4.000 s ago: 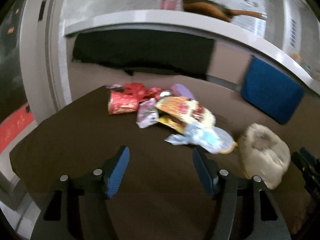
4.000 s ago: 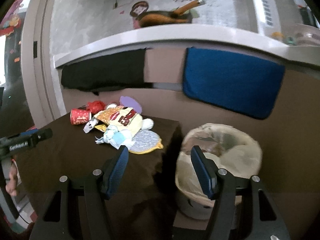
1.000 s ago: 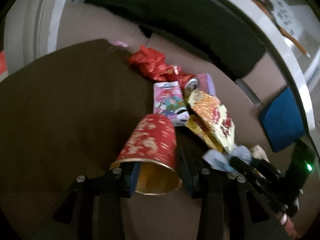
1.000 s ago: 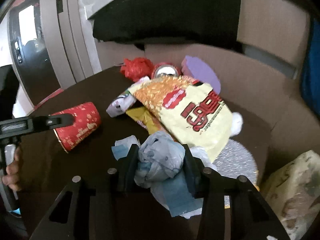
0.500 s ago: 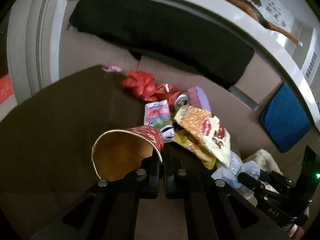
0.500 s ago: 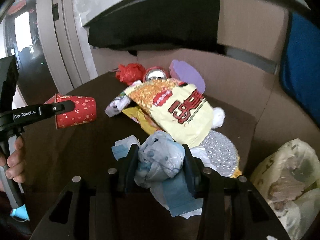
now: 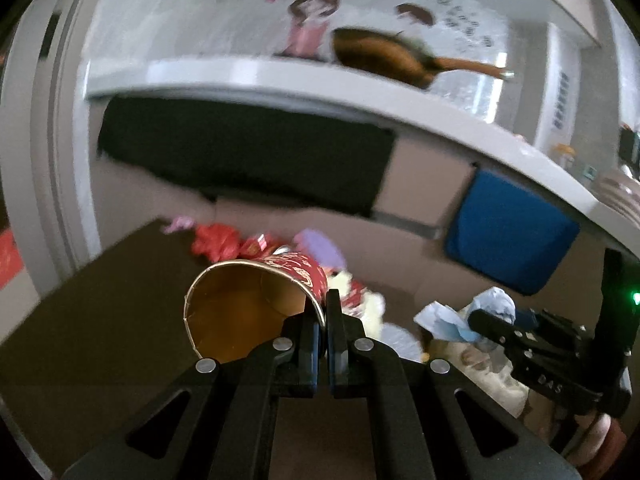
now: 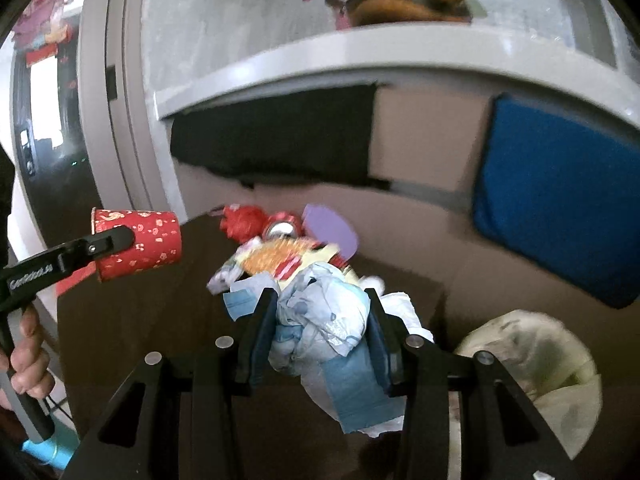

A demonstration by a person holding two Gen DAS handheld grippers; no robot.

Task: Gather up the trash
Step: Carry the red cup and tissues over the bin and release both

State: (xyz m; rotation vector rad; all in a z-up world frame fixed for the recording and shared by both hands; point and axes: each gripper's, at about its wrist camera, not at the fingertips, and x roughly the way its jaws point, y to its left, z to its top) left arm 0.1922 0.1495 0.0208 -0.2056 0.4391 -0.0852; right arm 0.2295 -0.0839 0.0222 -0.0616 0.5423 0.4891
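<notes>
brown table (image 8: 132,320) holds wrappers (image 8: 288,260) beside lined bin (image 8: 532,356).

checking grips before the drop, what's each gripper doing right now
Left gripper: shut on the rim of the red paper cup.
Right gripper: shut on the crumpled blue-white wad.

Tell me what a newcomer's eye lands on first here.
First, the red paper cup, pinched by its rim in the left gripper and held in the air above the dark table. Next, the crumpled blue-white wad clamped in the right gripper, with the lined bin below to its right. Behind lies the remaining litter pile.
</notes>
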